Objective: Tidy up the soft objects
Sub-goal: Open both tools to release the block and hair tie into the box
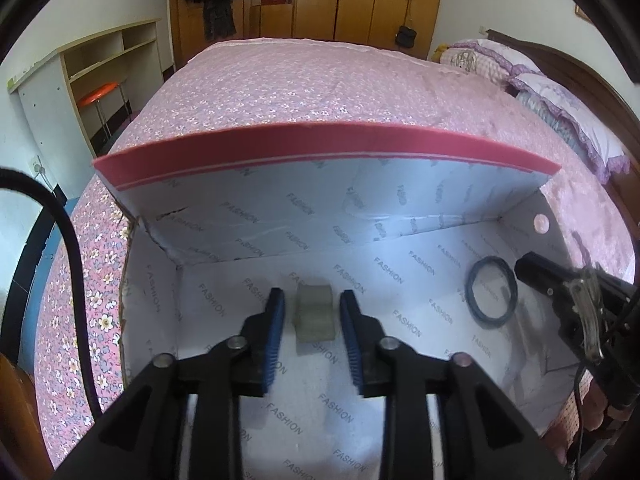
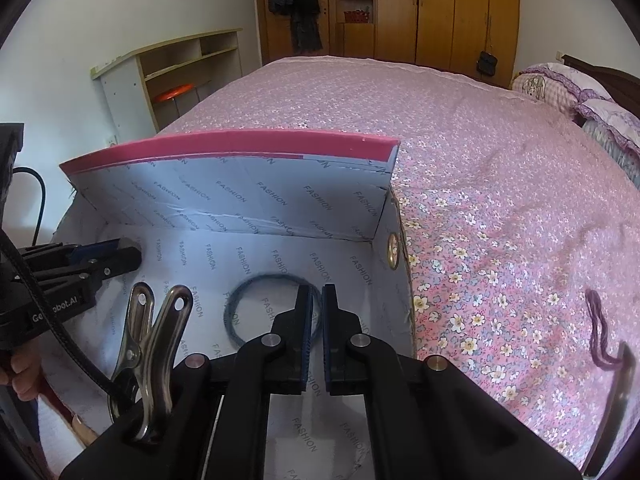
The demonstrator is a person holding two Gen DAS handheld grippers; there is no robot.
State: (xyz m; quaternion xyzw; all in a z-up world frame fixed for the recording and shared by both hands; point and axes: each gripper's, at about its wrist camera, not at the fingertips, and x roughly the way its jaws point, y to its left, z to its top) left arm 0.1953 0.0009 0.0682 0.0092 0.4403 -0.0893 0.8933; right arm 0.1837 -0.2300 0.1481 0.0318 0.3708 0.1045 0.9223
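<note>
Sponge block (image 1: 314, 312) on box (image 1: 540, 248) floor, dead centre at 12 o'clock between released pads of left claw (image 1: 312, 318), untouched, long axis along fingers; right claw (image 2: 317, 322) clenched, empty, over hair tie (image 2: 272, 308) at 11 o'clock.

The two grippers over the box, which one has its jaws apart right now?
The left gripper: its blue pads stand apart on either side of the grey sponge block, not pressing it. The right gripper is shut, above the dark ring.
</note>
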